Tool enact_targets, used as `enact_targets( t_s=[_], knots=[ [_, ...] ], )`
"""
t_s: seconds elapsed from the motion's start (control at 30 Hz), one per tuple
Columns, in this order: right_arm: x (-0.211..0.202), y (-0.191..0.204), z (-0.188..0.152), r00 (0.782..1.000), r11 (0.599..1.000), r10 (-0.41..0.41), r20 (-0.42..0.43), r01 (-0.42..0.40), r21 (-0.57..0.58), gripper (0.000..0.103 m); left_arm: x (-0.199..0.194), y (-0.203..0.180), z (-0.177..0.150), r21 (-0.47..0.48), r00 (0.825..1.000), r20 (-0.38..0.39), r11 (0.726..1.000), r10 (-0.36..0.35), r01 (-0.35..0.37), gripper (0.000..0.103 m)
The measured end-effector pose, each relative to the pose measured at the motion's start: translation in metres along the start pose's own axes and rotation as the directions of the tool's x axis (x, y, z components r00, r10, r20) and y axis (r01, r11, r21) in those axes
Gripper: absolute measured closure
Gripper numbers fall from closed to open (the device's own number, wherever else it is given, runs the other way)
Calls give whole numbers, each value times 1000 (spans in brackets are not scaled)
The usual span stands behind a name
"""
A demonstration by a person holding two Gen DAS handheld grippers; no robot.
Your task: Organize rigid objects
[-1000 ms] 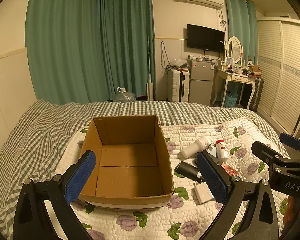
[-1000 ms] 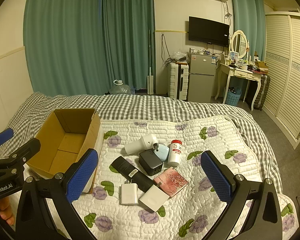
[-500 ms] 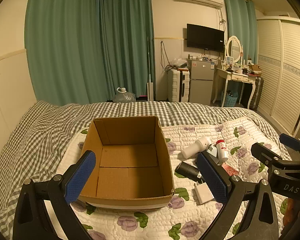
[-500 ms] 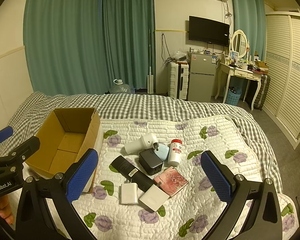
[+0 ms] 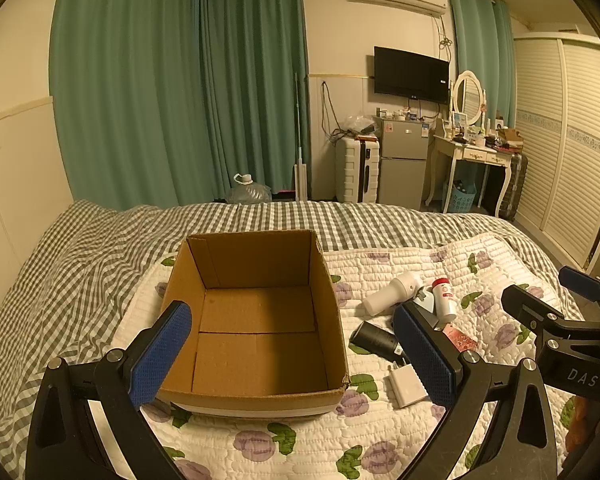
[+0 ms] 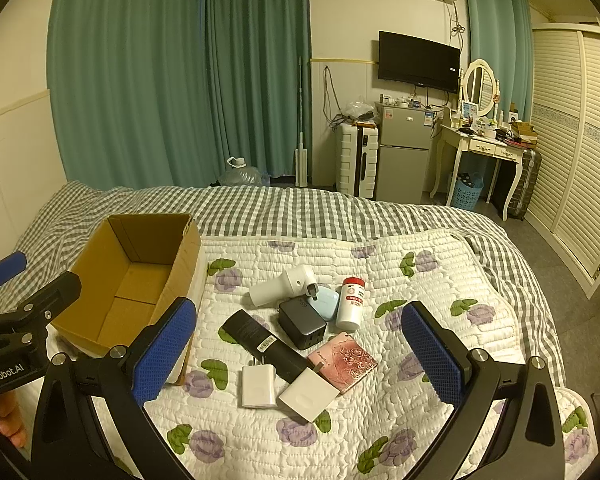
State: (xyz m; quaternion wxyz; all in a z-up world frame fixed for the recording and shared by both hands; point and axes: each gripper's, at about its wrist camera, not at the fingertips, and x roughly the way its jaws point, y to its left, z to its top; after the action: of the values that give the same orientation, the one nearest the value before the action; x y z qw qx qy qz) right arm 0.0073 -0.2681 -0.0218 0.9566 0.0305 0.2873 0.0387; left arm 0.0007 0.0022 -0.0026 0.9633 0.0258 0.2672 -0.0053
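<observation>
- Green curtains (image 6: 180, 72) are backing a bedroom where a floral quilt (image 6: 380, 264) is spreading over a checked bedspread (image 6: 284, 204), serving as the work surface.
- Sitting on the quilt's left side, an open cardboard box (image 5: 256, 320) is showing a bare floor (nothing is packed yet), so the sorting is judged to be only beginning.
- Hovering over the box, the left gripper (image 5: 292, 354) is spreading its blue pads wide and gripping nothing; the box is lying between and just beyond the jaws.
- Facing the clutter, the right gripper (image 6: 300, 354) is likewise gaping and carrying nothing, with the pile resting between and ahead of its jaws.
- Clustering to the right of the box are a black cylinder (image 6: 262, 340), a white handheld device (image 6: 282, 285), a pink patterned card case (image 6: 342, 361), a dark charger block (image 6: 302, 322), a red-capped white bottle (image 6: 351, 304), a white plug adapter (image 6: 258, 386), a white square block (image 6: 308, 395) and a pale blue case (image 6: 326, 302), several touching.
- Next, in all likelihood, the right gripper is needing to descend on one item (the nearest white adapters look easiest), close, and carry it left into the box.
</observation>
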Motion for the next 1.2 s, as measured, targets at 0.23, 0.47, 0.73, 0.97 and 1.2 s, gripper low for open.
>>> enact_targets(
  t_s=[0.23,0.47,0.73,0.97,1.2],
  knots=[
    [0,0,0,1000,1000,0,-1,0,-1,0,1,0,-1,0,1000,-2,1000,2,-2,0],
    [1,0,0,1000,1000,0,-1,0,-1,0,1,0,-1,-1,1000,-2,1000,2,-2,0],
    [0,0,0,1000,1000,2,3,-2,0,0,-6,-5,-1,9,1000,13,1000,-5,5,0],
    [-5,0,-1,1000,1000,2,10,-2,-3,0,-24,-14,7,21,999,50,1000,-13,12,0],
    [-16,-30,13,1000,1000,-27,0,27,-2,0,-15,-30,7,25,999,33,999,-36,35,0]
  ],
)
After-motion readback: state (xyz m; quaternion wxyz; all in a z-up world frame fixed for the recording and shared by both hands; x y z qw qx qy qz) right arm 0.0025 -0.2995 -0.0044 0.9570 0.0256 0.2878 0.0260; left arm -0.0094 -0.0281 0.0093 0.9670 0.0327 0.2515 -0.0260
